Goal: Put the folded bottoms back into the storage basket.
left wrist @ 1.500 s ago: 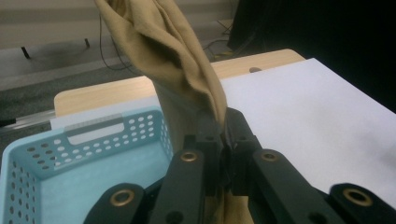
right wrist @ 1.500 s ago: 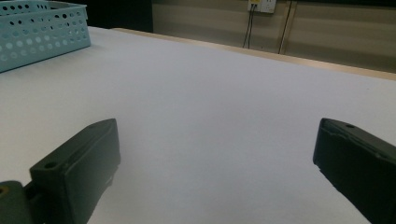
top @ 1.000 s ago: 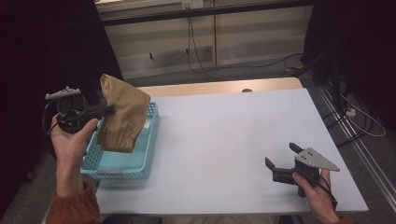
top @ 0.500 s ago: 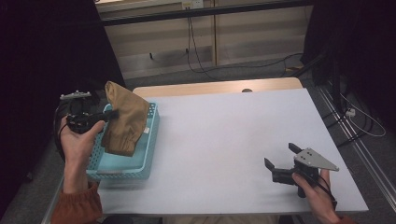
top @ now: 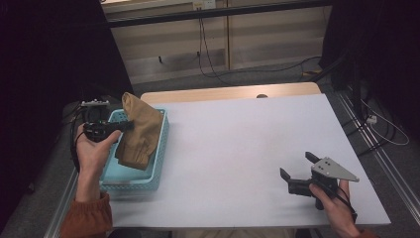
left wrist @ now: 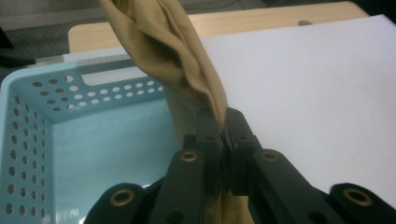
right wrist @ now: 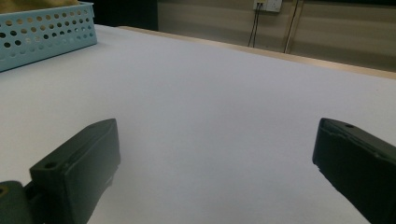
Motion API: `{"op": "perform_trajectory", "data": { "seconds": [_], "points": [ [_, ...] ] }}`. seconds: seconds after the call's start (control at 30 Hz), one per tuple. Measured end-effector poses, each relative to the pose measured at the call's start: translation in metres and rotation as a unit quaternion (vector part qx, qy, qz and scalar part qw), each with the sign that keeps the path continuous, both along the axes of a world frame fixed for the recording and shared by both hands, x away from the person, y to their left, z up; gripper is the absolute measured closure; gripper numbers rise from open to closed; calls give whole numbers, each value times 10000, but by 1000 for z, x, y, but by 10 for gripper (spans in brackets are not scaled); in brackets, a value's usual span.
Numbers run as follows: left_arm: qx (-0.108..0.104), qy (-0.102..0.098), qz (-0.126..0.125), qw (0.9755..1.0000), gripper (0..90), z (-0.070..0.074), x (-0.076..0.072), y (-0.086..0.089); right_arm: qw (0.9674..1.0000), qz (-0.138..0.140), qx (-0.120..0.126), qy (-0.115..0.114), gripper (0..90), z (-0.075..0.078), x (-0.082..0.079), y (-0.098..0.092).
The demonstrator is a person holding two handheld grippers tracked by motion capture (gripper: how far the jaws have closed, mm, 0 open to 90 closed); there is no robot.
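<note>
Plainly, a cloth-into-basket moment.
Left gripper (top: 116, 127): left of the high view, over the basket's near-left rim; jaws clenched on a fold of the tan cloth (top: 141, 131), pinched thin so it hangs free.
Tan cloth: draped from the jaws into the pale blue basket (top: 157, 163), lower end inside, upper part peaking above the far rim; likely held high so it drops in without snagging.
Basket: at the surface's (top: 237, 144) left edge, within easy reach of that hand.
Right gripper (top: 296, 174): lower right of the high view, resting low on the surface, jaws released and wide, nothing between them; parked clear of the work.
</note>
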State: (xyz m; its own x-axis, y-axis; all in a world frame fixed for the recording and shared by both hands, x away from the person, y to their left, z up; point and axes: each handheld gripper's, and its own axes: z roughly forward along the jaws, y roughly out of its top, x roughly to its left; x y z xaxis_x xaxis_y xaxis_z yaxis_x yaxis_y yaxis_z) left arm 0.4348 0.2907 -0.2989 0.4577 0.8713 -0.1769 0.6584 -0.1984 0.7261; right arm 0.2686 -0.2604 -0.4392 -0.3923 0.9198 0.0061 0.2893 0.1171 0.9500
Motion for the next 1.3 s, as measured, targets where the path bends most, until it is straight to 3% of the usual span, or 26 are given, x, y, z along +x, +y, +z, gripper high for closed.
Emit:
{"op": "perform_trajectory", "data": {
  "seconds": [0.1, 0.47, 0.7, 1.3],
  "points": [
    [-7, 129, -36, 9999, 865, -7, 4, 0, 10000, 1, 1, -1, 7, 0, 0, 0],
    [-61, 300, 19, 9995, 864, -21, 13, 9, 10000, 4, -1, -6, 7, 0, 0, 1],
    [92, 257, 120, 9996, 862, -28, 17, 16, 10000, 0, -3, -12, 7, 0, 0, 0],
    [185, 336, 267, 9989, 860, -47, 25, 37, 10000, 12, -18, -25, 7, 0, 0, 0]
  ]
}}
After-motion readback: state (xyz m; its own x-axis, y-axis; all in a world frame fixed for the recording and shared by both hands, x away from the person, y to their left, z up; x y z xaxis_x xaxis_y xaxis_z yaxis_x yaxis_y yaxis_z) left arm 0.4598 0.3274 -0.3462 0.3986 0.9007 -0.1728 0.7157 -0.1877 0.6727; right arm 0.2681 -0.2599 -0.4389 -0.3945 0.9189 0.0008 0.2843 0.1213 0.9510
